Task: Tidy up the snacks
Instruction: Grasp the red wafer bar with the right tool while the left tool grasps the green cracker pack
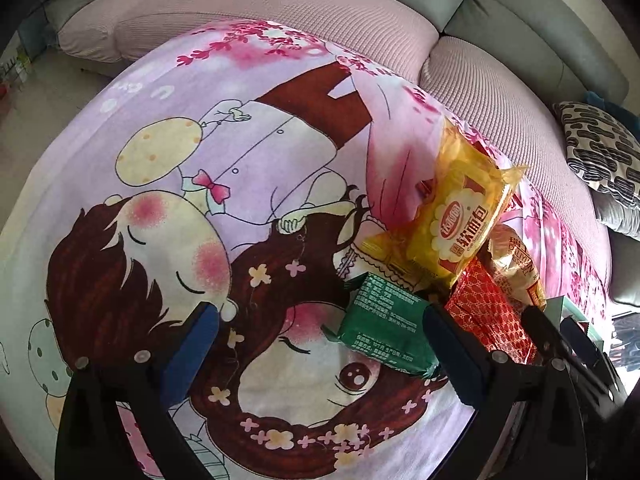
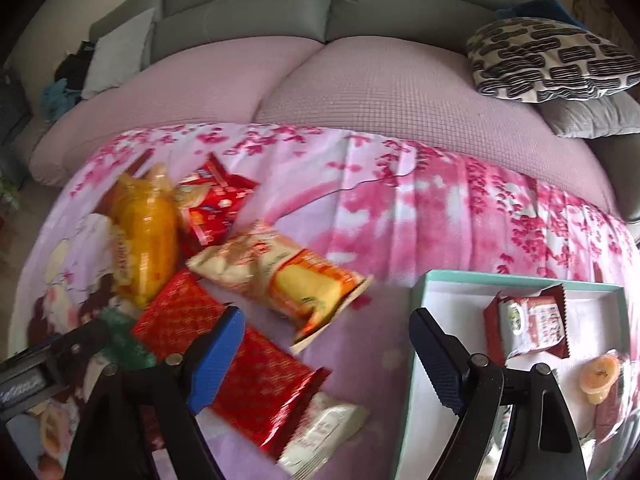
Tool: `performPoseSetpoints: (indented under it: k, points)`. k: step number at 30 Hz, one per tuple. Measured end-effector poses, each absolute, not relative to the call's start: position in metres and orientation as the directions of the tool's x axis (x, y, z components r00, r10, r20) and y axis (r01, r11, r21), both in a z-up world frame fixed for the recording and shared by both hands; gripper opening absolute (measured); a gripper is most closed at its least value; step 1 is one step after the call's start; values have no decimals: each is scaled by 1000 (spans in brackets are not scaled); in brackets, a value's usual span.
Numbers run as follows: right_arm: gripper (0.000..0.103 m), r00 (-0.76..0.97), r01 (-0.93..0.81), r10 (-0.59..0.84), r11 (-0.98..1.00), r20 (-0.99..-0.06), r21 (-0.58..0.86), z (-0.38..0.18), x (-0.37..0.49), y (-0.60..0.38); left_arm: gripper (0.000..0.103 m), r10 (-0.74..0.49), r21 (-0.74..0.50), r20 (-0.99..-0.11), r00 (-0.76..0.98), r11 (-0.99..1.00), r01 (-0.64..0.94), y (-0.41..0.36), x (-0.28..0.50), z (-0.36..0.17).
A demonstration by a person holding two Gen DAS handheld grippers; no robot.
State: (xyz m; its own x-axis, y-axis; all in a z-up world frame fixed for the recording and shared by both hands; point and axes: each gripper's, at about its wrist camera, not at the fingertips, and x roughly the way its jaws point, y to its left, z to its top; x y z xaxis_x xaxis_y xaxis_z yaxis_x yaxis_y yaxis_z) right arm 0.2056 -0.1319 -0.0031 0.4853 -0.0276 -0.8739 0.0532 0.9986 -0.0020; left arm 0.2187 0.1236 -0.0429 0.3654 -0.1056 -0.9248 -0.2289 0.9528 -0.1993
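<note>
A pile of snacks lies on a pink cartoon blanket [image 1: 248,128]. In the left wrist view I see a green packet [image 1: 384,326], a yellow bread bag [image 1: 460,216], a red packet [image 1: 488,312] and a cream bag [image 1: 516,264]. My left gripper [image 1: 320,336] is open and empty, its right finger [image 1: 452,340] beside the green packet. In the right wrist view my right gripper [image 2: 326,350] is open and empty above the blanket, between a red foil packet [image 2: 256,376] and a teal-rimmed box [image 2: 424,292]. The box holds a red-brown snack pack [image 2: 528,328] and a jelly cup [image 2: 598,376].
An orange-and-cream chip bag [image 2: 280,276], a yellow bag [image 2: 144,240], a red-and-white bag [image 2: 212,204] and a white packet [image 2: 324,436] lie left of the box. A grey sofa [image 2: 332,4] with a patterned cushion [image 2: 552,60] stands behind. The left gripper's body [image 2: 48,360] shows at lower left.
</note>
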Motion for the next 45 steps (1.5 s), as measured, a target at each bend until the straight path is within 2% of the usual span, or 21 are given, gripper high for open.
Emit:
performPoseSetpoints:
  k: [8, 17, 34, 39, 45]
  points:
    - [86, 462, -176, 42, 983, -886, -45, -7, 198, -86, 102, -96, -192, -938, 332, 943, -272, 135, 217, -48]
    - [86, 415, -257, 88, 966, -905, -24, -17, 207, -71, 102, -98, -194, -940, 328, 942, -274, 136, 216, -48]
    - [86, 380, -214, 103, 977, -919, 21, -13, 172, -74, 101, -129, -216, -943, 306, 938, -272, 134, 217, -52]
    - [75, 399, -230, 79, 973, -914, -17, -11, 171, -68, 102, -145, -229, -942, 303, 937, -264, 133, 217, -53]
    - [73, 406, -194, 40, 980, -913, -43, -16, 183, -69, 102, -152, -232, -941, 304, 941, -247, 130, 219, -53]
